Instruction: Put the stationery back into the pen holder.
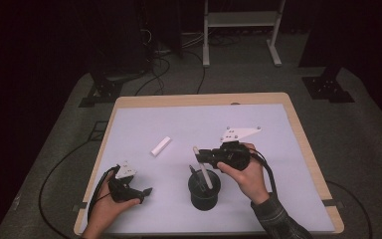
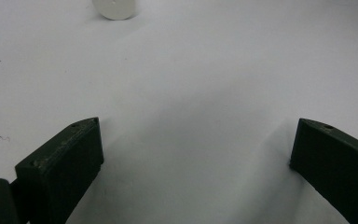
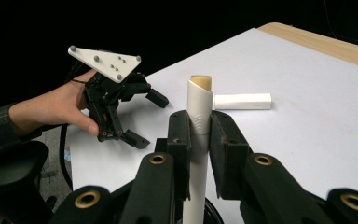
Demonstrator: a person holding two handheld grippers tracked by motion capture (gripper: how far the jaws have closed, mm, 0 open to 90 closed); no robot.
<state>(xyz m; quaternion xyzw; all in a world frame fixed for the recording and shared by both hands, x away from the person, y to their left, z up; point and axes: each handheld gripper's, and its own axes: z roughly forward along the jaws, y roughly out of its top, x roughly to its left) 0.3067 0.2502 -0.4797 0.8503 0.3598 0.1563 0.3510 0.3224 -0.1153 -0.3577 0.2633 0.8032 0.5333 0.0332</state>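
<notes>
White and smooth, the tube (image 3: 199, 126) is held upright above the black cup (image 1: 204, 190), its lower end already inside the rim. It is judged light, stiff and a little slippery, thin-walled enough to dent, so a grip at mid-length across its width is advised. The right tongs (image 3: 199, 133) are closed on it there. A second white tube (image 1: 160, 146) lies flat on the desk (image 1: 258, 114), well apart. The left tongs (image 2: 196, 149) are spread wide over bare desk.

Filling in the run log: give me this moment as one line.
right hand-held gripper: shut on white tube, over black cup | left hand-held gripper: open, empty | second tube: lying on table
</notes>
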